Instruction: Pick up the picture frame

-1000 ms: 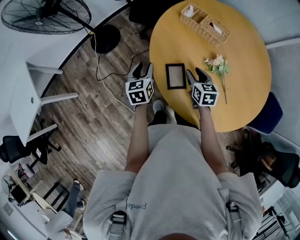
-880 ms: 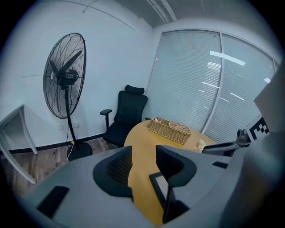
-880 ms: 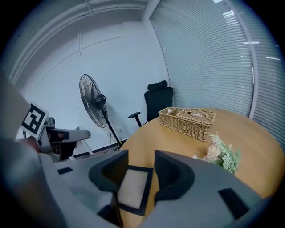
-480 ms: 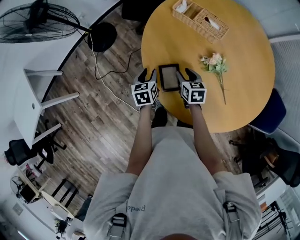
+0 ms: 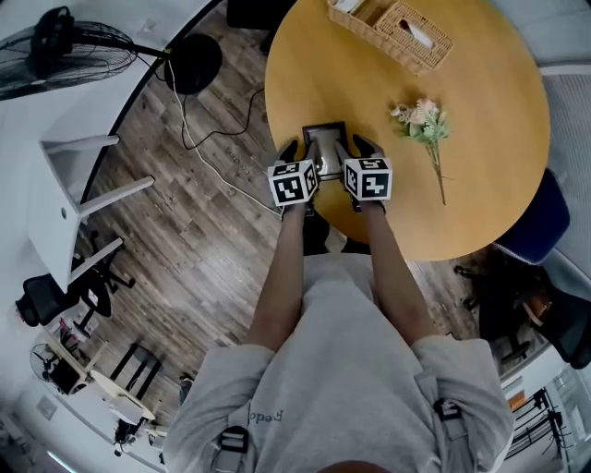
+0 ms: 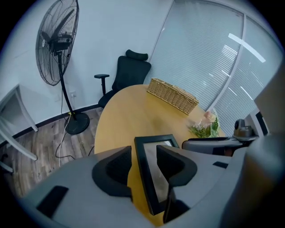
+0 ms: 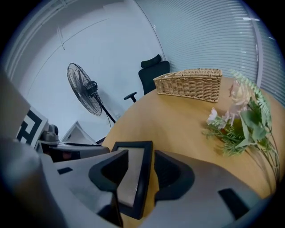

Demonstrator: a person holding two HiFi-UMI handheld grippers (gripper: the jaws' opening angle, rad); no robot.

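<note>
Moved inward, left tool [image 5: 299,152] and right tool [image 5: 349,151] straddled, jaws spread, the picture frame [image 5: 325,139], its length pointing from the counter [image 5: 480,166] near edge toward the wicker basket [image 5: 392,32].

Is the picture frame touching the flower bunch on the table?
Apart. The head view shows bare yellow table between the picture frame and the flower bunch.

In the head view the picture frame [image 5: 325,139] lies near the counter's [image 5: 480,185] left edge. The left gripper [image 5: 293,151] straddles its left rail and the right gripper [image 5: 358,146] its right rail, jaws apart either side. An artificial flower sprig [image 5: 421,121] lies right of it, a wicker basket [image 5: 392,28] sits at top centre on the counter, and a pedestal fan [image 5: 55,55] stands on the floor at upper left.
</note>
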